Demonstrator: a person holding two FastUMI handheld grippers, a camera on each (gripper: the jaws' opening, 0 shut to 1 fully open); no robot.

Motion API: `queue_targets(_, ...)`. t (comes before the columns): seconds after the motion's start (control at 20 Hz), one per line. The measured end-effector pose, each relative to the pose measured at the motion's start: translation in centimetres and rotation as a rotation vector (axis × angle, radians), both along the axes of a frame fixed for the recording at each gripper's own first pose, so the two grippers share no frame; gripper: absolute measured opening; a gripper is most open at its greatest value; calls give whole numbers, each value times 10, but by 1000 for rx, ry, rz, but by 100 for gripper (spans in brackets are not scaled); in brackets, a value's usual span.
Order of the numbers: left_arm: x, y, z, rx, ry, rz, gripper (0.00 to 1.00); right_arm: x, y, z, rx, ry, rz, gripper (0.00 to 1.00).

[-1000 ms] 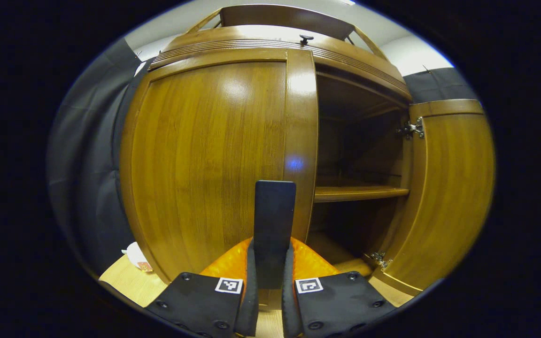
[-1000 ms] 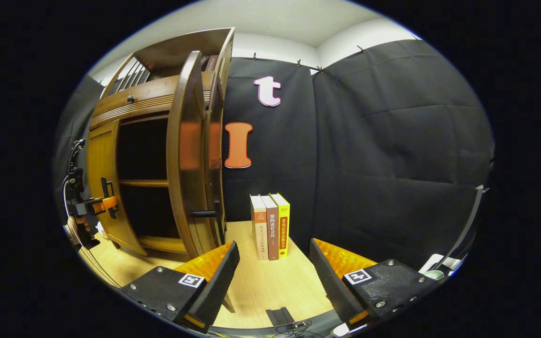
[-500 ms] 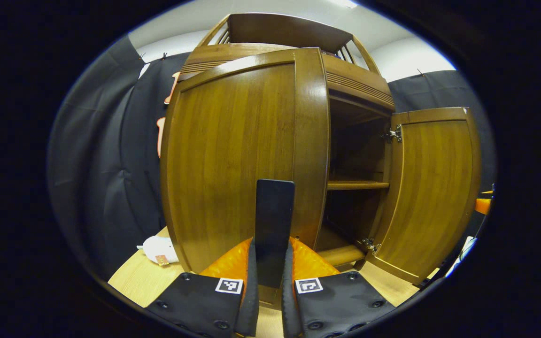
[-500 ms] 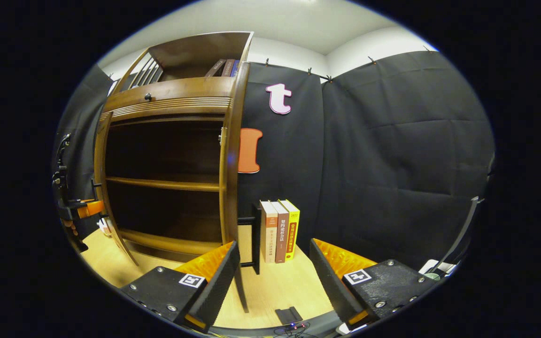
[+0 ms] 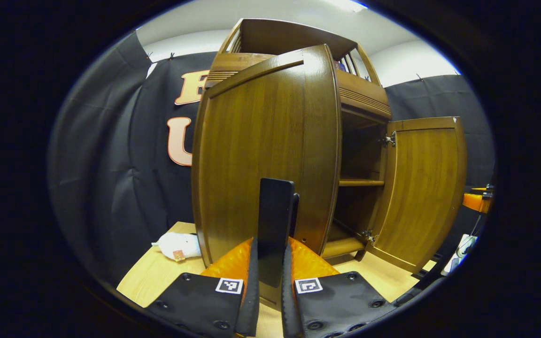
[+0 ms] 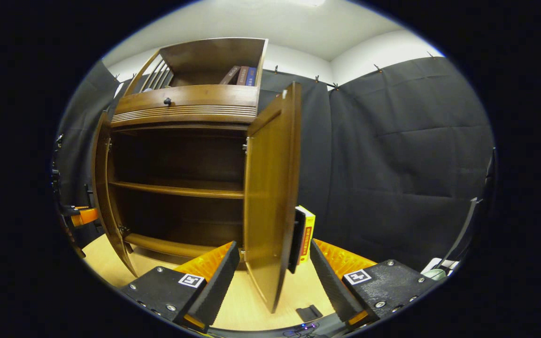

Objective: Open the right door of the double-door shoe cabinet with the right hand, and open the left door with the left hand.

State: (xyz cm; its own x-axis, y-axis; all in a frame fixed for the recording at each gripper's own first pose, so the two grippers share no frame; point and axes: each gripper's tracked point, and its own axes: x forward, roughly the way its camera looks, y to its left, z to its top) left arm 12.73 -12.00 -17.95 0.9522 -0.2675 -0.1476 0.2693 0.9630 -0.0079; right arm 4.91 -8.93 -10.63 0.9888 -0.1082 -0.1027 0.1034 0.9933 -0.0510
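Note:
The brown wooden shoe cabinet point(image 6: 186, 105) stands with both doors swung out and its dark shelves point(image 6: 176, 190) exposed. In the left gripper view my left gripper point(image 5: 270, 241) is shut on the black handle point(image 5: 276, 211) of the left door point(image 5: 261, 159). The right door point(image 5: 425, 188) hangs wide open farther right. In the right gripper view my right gripper point(image 6: 274, 246) is open. The right door point(image 6: 270, 197) and its black handle point(image 6: 295, 239) sit in line with the gap between the fingers, and neither finger visibly touches them.
The cabinet stands on a light wooden table point(image 5: 158, 277). A white soft item point(image 5: 176, 245) lies left of the cabinet. A yellow book point(image 6: 307, 232) stands behind the right door, and books point(image 6: 240, 75) sit on the top shelf. A small black object point(image 6: 309, 312) lies near the table's front edge.
The left door has swung further out with my left gripper holding its handle. In the right gripper view the right door has gone from edge-on to showing its inner face, hiding most of the books.

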Motion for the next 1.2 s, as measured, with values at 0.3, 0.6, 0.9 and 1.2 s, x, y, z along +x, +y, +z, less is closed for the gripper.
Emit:
queue_targets(0.3,-16,50,8,21,1,43,21,8,56,-5,17,4,59,98)
queue_targets(0.6,-24,92,13,38,11,109,14,19,101,-1,29,-4,109,98)
queue_targets(0.9,-24,124,18,3,25,122,9,25,125,-2,33,0,143,92)
queue_targets(1.2,-24,132,21,42,20,100,12,32,144,-2,42,5,167,92)
